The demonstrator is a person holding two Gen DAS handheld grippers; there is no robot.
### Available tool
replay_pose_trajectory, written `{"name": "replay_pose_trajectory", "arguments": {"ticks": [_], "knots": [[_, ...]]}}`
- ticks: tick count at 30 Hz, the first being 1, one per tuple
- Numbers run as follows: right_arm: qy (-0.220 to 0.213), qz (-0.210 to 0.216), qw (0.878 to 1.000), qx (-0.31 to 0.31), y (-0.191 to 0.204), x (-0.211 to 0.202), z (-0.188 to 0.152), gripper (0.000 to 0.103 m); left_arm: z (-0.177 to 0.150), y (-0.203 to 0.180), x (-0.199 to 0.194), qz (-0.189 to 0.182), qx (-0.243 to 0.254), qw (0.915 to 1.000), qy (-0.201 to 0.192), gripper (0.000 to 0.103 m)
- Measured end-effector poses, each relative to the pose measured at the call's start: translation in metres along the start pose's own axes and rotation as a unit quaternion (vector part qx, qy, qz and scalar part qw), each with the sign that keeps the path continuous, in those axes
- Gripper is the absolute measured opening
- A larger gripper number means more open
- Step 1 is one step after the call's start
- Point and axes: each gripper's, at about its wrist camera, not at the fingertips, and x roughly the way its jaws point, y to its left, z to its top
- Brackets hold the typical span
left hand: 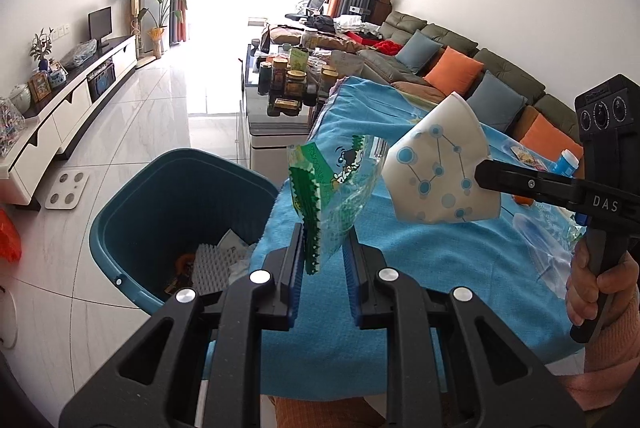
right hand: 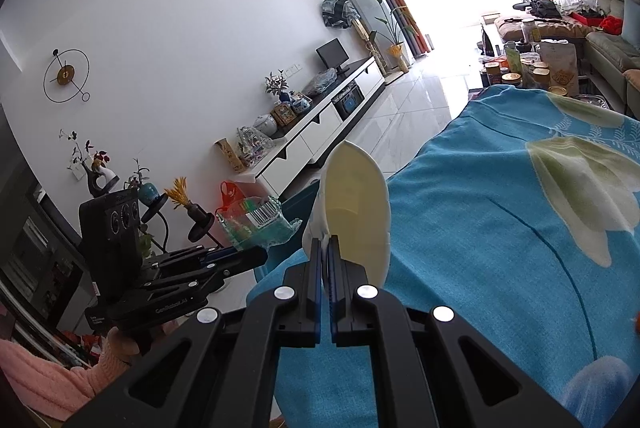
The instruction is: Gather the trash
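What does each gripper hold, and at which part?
Left gripper: the green plastic wrapper, by its lower edge. Right gripper: the flattened paper cup, by its rim.

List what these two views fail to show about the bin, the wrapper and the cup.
- Blue bin: left wrist view, its near rim and some contents hidden by the left hand-held gripper.
- Green wrapper: print too small to read.
- Paper cup: right wrist view, pattern faces away; pinched edge hidden by the right hand-held gripper.
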Motion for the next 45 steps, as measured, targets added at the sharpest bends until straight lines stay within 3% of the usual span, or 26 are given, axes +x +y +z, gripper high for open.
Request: {"name": "replay_pose_trajectory", "arguments": {"ticks": [18, 45], "knots": [[0.018, 0.021, 0.999, -0.019, 0.026, 0.031, 0.013, 0.002, -0.001, 0.044, -0.005, 0.045, -0.029, 0.9985, 0.002, 0.019], [0.061, 0.023, 0.997, -0.030, 0.044, 0.085, 0.023, 0.002, -0.002, 0.069, 0.024, 0.070, -0.063, 0.9953, 0.023, 0.020]]}}
